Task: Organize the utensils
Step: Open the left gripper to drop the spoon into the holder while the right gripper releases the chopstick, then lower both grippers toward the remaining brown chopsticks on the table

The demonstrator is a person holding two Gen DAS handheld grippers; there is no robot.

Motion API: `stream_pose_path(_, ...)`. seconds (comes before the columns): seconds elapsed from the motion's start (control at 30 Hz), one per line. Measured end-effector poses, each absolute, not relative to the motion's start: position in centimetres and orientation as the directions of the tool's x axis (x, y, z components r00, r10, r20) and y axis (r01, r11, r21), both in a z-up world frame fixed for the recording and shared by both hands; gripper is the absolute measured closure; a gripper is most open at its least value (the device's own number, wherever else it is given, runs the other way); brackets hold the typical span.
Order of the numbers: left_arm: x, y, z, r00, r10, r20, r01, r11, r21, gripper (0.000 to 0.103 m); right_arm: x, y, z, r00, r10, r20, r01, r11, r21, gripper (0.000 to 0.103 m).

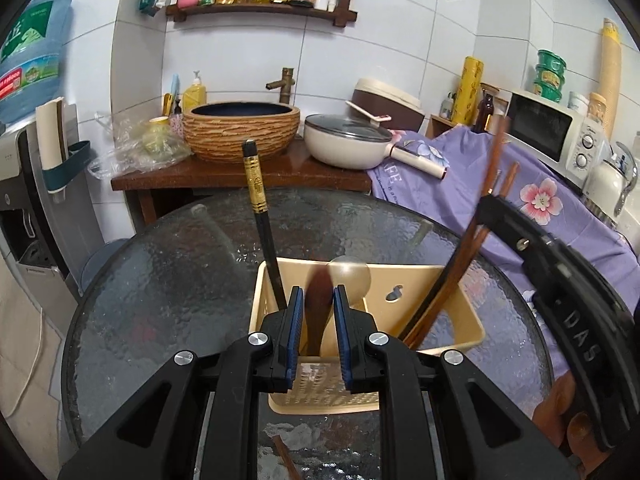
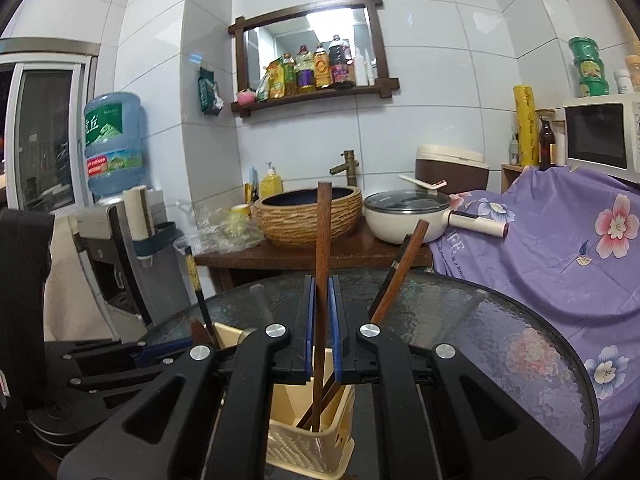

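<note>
Your left gripper (image 1: 317, 320) sits closest, its blue pads either side of a blurred dark wooden spoon (image 1: 319, 312) that stands in the beige utensil holder (image 1: 436, 308); the pads look partly closed, but the blur hides whether they touch the handle, so you cannot tell if it is gripped. Just past it, a pale round spoon head (image 1: 352, 276) and a black chopstick with gold bands (image 1: 260, 216) lean in the same left section. Your right gripper (image 2: 321, 332) is narrowed onto a brown chopstick (image 2: 322, 248) whose long axis runs nearly upright, its lower end already inside the holder's right section, beside other brown chopsticks (image 2: 396, 272) that lean away to the right. So the stick lies straight between the jaws and points down into the slot; releasing it looks like the likely next step. Only the left view shows a loose brown stick (image 1: 286, 458) lying on the glass table (image 1: 160, 280) below the holder. Only the right view shows the held chopstick's top end clearly
</note>
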State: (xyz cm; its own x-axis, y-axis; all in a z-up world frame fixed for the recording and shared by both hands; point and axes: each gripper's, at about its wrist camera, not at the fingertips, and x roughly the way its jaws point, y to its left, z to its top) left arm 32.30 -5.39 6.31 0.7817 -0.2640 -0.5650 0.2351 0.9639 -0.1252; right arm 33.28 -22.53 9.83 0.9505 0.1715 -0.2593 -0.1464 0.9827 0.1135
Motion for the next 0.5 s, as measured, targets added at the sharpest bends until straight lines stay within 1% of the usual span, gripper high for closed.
stream_pose_path(0.03,31.9,-5.4,6.5,0.787,-0.261,-0.558,0.237,0.964,-0.117,0.083,33.0,-22.6,9.7,0.952,0.166,-0.255,-0.142,0.984,0.108,0.085)
stream_pose_path(0.07,31.6,-5.4,6.6,0.791,-0.263,-0.553,0.240,0.964,-0.116,0.075,32.5,-22.9,9.7,0.954,0.171,-0.247,-0.146,0.982,0.116,0.069)
stream_pose_path(0.1,31.3,-5.3,6.7,0.793,-0.266,-0.548,0.243,0.963,-0.117,0.069,32.0,-23.1,9.7,0.955,0.177,-0.237,-0.150,0.980,0.130,0.061)
stream_pose_path(0.13,30.6,-5.0,6.8,0.801,-0.268,-0.535,0.244,0.963,-0.117,0.058,31.3,-23.5,9.7,0.958,0.182,-0.223,-0.152,0.978,0.146,0.052)
stream_pose_path(0.17,30.1,-4.8,6.9,0.809,-0.265,-0.524,0.242,0.964,-0.114,0.050,30.9,-23.7,9.7,0.958,0.183,-0.222,-0.152,0.977,0.149,0.052)
stream_pose_path(0.23,28.9,-4.2,7.0,0.824,-0.251,-0.507,0.232,0.967,-0.100,0.045,29.9,-24.3,9.4,0.951,0.188,-0.246,-0.152,0.976,0.158,0.052)
stream_pose_path(0.33,27.1,-3.2,6.4,0.828,-0.241,-0.507,0.227,0.970,-0.091,0.033,28.7,-25.1,8.4,0.921,0.217,-0.325,-0.161,0.968,0.191,0.046)
stream_pose_path(0.5,25.0,-2.0,3.9,0.799,-0.228,-0.557,0.211,0.973,-0.096,0.031,27.1,-25.2,5.2,0.850,0.228,-0.474,-0.155,0.970,0.188,0.046)
